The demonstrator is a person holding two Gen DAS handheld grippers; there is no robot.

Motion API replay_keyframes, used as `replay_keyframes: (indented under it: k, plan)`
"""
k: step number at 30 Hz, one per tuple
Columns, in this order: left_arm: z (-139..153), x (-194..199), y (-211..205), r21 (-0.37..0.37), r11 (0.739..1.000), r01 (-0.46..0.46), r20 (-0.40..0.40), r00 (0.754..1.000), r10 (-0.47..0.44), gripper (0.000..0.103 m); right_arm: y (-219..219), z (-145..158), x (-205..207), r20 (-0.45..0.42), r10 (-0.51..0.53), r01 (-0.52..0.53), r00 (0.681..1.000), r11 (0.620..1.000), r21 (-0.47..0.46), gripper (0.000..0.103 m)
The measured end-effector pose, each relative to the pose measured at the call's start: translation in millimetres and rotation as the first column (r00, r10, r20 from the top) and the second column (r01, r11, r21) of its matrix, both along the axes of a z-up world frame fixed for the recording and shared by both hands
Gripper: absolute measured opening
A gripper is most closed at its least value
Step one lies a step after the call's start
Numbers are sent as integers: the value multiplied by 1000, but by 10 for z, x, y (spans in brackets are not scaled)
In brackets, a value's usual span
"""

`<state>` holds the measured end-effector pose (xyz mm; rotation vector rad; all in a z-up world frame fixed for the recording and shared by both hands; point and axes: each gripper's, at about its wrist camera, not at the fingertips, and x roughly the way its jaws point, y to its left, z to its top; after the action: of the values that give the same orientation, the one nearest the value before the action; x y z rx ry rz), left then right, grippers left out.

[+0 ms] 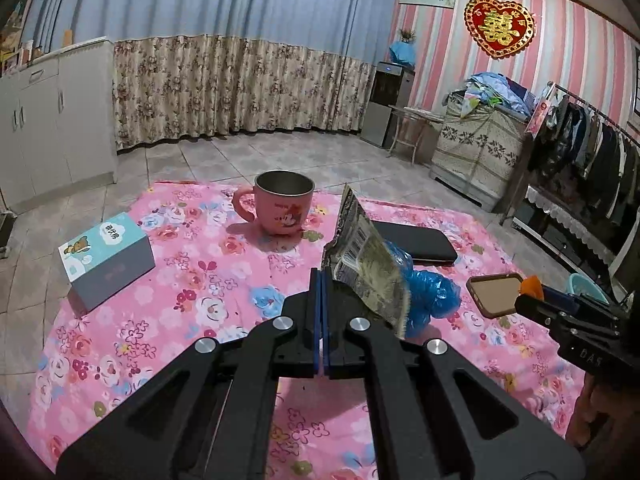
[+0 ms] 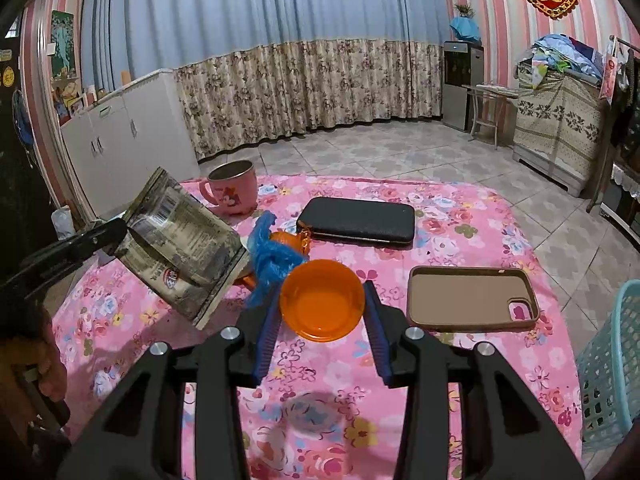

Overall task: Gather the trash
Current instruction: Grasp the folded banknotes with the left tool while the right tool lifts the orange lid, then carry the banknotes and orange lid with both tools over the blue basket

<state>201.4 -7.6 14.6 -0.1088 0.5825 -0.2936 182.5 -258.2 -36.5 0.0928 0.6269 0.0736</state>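
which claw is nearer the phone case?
Right. The right claw, clamped on an orange cup, sits just beside the phone case. The left claw, holding a snack wrapper, is further away, past the blue bag.

A crumpled foil snack wrapper (image 1: 368, 268) with a printed barcode hangs tilted above the pink flowered table, pinched at one corner. An orange plastic cap (image 2: 322, 300), hollow side showing, is held above the table's middle. A scrunched blue plastic bag (image 2: 268, 256) lies on the cloth, toward the far edge.
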Motion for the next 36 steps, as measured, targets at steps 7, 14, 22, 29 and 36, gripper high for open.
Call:
replay_keyframes:
  k: [7,14,22,29,36]
  plan:
    - [35,-29,-31,4,1000,9,7,1000,-9,0,-24,11,-23,10,-13,13,1000,1000,3,40]
    - [54,-35,-59,32,999,-5,22,1000,5,0,-41,38,-31,17,-15,15,1000,1000,8,40]
    - [149,-103,-76,9,1000,3,57,998,-4,0,-133,131,-83,45,-28,27,999,999,22,40]
    - [215,-161,-95,-12,1000,1,90,996,0,0,-234,198,-136,69,-44,42,997,999,29,40]
    - [217,-179,-132,-17,1000,-1,97,995,3,0,-322,248,-183,87,-56,52,995,998,42,40]
